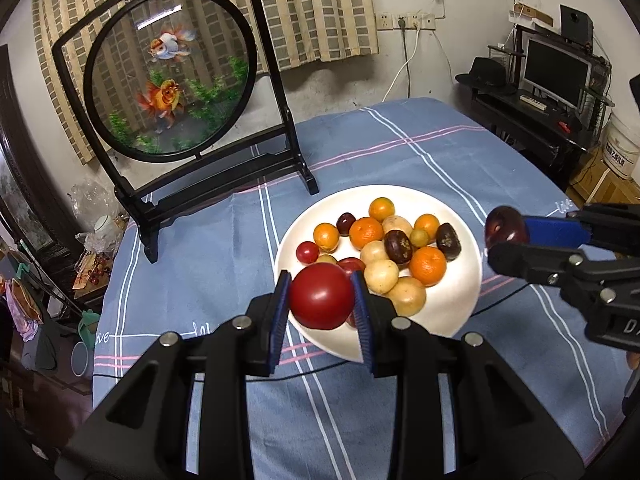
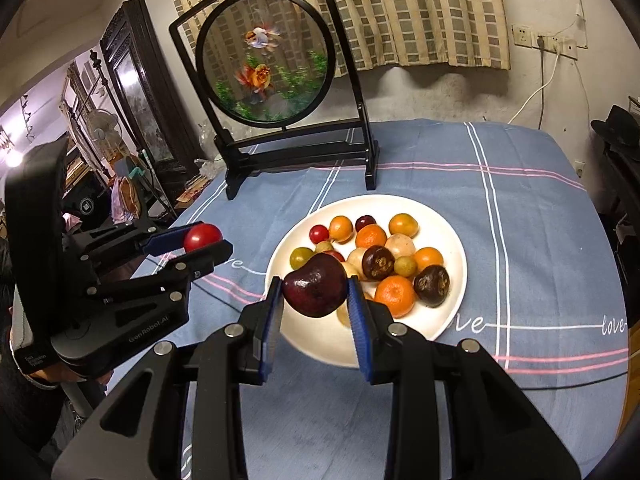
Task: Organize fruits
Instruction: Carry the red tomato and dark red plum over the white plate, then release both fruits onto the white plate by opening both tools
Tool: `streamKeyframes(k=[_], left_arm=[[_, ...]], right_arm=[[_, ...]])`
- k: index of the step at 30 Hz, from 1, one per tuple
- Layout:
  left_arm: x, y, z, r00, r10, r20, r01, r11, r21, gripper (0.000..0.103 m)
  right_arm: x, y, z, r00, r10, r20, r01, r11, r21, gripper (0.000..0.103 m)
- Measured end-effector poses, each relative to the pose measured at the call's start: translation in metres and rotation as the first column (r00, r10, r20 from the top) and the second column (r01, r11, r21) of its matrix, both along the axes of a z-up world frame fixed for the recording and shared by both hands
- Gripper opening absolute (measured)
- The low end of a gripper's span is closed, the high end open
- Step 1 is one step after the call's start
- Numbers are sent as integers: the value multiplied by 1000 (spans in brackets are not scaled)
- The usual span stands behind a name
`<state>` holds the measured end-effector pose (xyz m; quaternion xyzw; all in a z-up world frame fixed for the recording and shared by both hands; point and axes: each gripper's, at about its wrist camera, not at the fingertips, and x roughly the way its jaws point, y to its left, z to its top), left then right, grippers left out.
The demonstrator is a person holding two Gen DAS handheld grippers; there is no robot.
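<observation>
Left claw (image 1: 322, 295) is clamped on a red tomato (image 1: 322, 295), right claw (image 2: 315, 290) on a dark purple fruit (image 2: 315, 290) — both held above the white plate's (image 1: 460, 300) near edge, hiding fruit behind.

Left wrist view: from behind left gripper (image 1: 322, 296), angled down, close above plate (image 1: 460, 304). Right wrist view: same, behind right gripper (image 2: 314, 290). Both share plate (image 2: 452, 312), tablecloth (image 1: 400, 152), goldfish screen (image 2: 266, 58), curtain (image 2: 420, 12); each shows other gripper.

Red tomato (image 1: 322, 295) and dark plum (image 2: 316, 290) held above fruit-filled white plate (image 1: 468, 280)
</observation>
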<state>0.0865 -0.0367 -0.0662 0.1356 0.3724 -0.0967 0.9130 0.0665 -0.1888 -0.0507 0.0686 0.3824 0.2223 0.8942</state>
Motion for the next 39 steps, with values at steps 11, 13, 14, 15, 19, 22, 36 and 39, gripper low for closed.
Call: streamKeyframes(k=[11,13,14,15,19,22,36,39], left_arm=[[81,6,-19,995,29,-96,-39,994,-98,31],[87,0,-26,995,24,-102,-33,996,-85,31],[92,-2,-30,994,20,-112,-30,996,-81,31],[97,-4,-35,992,21,-126,-31,996,-79,31],[110,-6,-48,988,24,-151,-39,995,-95,32],[113,-6,-54,988,29,-153,-44,995,-94,53],[89,16,-34,994,91,-66,-98,989,-109,71],[71,26,-23,994,104,-39,-108,988,-114,73]], right_arm=[[61,-14,-13,995,-104,1,104,993,-52,32],[74,-10,-22,995,-101,-13,100,992,-71,32],[81,-6,-27,995,-95,-20,93,992,-83,32],[85,-4,-29,996,-90,-21,88,992,-90,32],[102,8,-40,998,-54,-40,49,994,-102,33],[113,14,-48,998,-37,-51,30,990,-135,35],[78,-5,-19,996,-72,53,77,992,-100,63],[55,-16,-12,993,-100,62,106,990,-92,64]])
